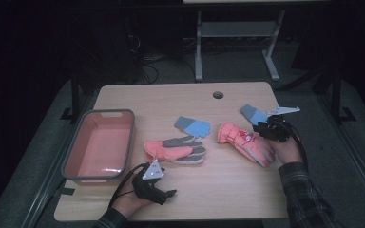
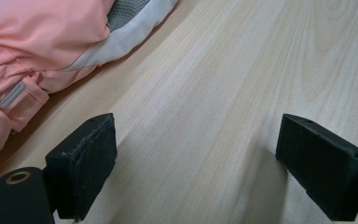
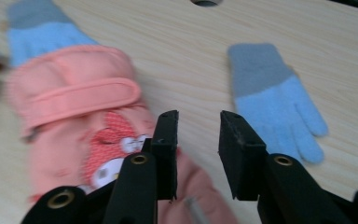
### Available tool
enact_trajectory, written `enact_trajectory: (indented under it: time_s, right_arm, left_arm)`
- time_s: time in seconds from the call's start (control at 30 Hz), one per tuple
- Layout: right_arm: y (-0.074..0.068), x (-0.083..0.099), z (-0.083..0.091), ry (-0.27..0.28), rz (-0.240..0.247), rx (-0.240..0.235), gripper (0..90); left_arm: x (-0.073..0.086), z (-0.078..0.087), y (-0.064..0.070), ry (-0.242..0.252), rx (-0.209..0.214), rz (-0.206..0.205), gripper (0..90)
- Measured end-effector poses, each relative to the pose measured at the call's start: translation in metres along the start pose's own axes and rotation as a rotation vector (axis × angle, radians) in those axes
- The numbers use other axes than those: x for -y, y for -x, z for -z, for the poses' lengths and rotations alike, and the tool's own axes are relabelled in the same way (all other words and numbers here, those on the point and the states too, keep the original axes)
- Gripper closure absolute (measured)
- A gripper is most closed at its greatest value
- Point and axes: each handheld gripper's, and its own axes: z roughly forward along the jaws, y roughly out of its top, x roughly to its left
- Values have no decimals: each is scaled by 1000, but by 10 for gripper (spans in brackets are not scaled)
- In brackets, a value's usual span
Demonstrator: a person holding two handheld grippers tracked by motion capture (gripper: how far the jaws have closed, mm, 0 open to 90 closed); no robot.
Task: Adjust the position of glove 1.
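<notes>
Two pink ski gloves and two blue knit gloves lie on the wooden table [image 1: 228, 190]. One pink glove [image 1: 173, 151] lies mid-table with its grey palm up, and a blue glove [image 1: 192, 126] lies just beyond it. The second pink glove [image 1: 244, 141] [image 3: 84, 135], with a cartoon patch, lies to the right, and the other blue glove [image 1: 253, 114] [image 3: 272, 100] is past it. My right gripper [image 1: 262, 128] [image 3: 198, 116] hovers at this pink glove's edge, slightly open, holding nothing. My left gripper [image 1: 165, 180] [image 2: 196, 130] stands wide open over bare wood, just short of the mid-table glove's cuff [image 2: 23, 70].
A pink bin with a grey rim [image 1: 133, 137] stands empty at the table's left side. A round cable hole [image 1: 217, 95] [image 3: 205, 2] sits near the far edge. Beyond the table are a metal frame's legs [image 1: 198, 52] and a dark floor.
</notes>
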Motion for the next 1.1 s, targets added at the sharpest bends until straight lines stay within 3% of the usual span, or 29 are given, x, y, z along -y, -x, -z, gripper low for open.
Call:
enact_trajectory:
  time_s: [0.07, 0.3, 0.63, 0.8, 0.93, 1.1]
  right_arm:
    - [6, 0, -11, -51, -7, 30, 690]
    - [21, 5, -33, -86, -23, 75, 716]
    - [28, 11, -48, -118, -29, 78, 740]
    - [29, 12, -47, -119, -43, 76, 864]
    - [31, 12, -45, -118, -45, 81, 883]
    - [33, 7, -33, -65, -48, 76, 890]
  left_arm:
    - [0, 0, 0, 0, 1, -1, 118]
    - [0, 0, 0, 1, 1, -2, 117]
    - [0, 0, 0, 0, 3, -4, 118]
    - [0, -1, 0, 0, 3, -4, 118]
    - [0, -1, 0, 0, 3, -4, 118]
    - [0, -1, 0, 0, 3, -3, 118]
